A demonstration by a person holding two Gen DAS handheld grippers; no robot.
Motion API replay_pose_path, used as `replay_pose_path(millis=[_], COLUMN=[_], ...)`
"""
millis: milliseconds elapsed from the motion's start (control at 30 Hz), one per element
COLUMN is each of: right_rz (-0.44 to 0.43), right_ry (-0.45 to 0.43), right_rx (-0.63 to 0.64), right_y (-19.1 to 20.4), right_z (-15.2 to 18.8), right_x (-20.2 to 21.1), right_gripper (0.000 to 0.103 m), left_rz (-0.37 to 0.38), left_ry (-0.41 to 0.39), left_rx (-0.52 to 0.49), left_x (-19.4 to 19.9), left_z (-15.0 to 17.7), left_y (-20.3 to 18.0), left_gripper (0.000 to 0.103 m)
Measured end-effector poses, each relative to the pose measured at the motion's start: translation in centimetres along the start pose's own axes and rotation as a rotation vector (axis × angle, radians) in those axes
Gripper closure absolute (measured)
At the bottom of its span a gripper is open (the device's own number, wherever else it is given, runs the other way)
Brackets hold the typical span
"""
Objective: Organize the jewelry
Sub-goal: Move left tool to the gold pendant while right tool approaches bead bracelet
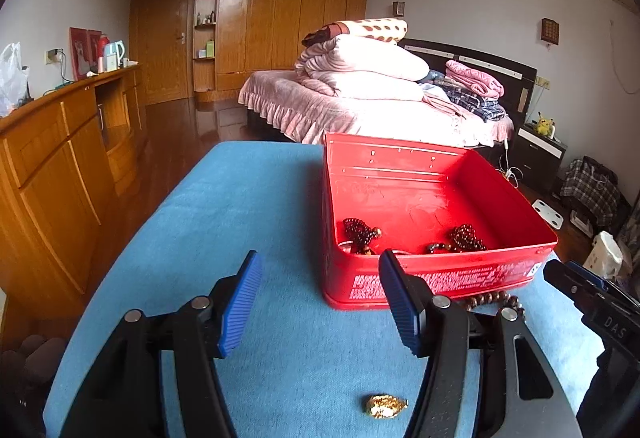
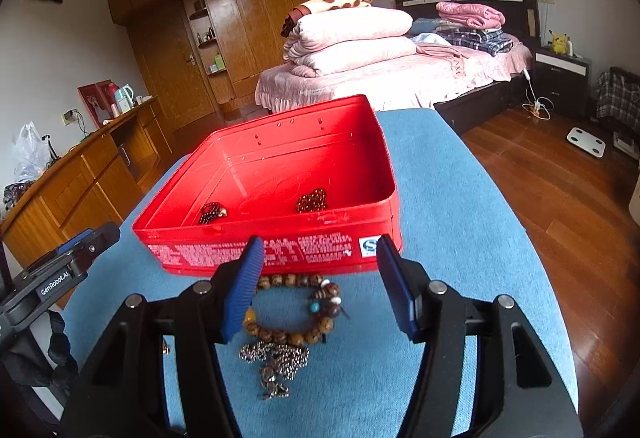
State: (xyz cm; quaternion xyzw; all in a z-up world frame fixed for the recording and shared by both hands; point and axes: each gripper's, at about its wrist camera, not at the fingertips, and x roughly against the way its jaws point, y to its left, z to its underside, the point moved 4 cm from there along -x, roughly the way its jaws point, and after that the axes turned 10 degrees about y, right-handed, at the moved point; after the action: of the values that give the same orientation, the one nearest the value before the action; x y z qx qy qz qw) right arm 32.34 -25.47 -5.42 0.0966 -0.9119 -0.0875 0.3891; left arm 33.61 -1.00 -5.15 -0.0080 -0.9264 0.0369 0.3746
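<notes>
Inside red tin [image 2: 280,246], two bead bracelets [image 2: 312,201].

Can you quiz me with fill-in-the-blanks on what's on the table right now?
1. The red tin has no ____ on it.
2. The wooden bead bracelet lies ____ the tin.
3. The right gripper holds ____.
4. The tin stands on a ____ cloth.
Missing: lid; outside; nothing; blue

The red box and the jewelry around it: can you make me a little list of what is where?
box: red tin, lid off, on blue cloth
inside box: two dark bead strings
outside box: wooden bead bracelet, silver chain, gold piece
left gripper: open, empty
right gripper: open, above the bracelet
</notes>
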Motion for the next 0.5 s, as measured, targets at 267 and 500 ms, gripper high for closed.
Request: replay_pose_path(millis=[267,500], right_rz=[-0.015,0.008], right_ry=[0.021,0.012], right_rx=[0.007,0.014], right_y=[0.9,1.3], right_z=[1.9,3.0], right_x=[0.3,1.0], right_gripper=[0.05,0.052], left_rz=[0.008,0.007], left_ry=[0.045,0.073], left_rx=[-0.039,0.0], left_x=[0.7,0.8], left_z=[3.0,5.1], left_y=[-0.6,-0.9], left_gripper=[0.043,0.043])
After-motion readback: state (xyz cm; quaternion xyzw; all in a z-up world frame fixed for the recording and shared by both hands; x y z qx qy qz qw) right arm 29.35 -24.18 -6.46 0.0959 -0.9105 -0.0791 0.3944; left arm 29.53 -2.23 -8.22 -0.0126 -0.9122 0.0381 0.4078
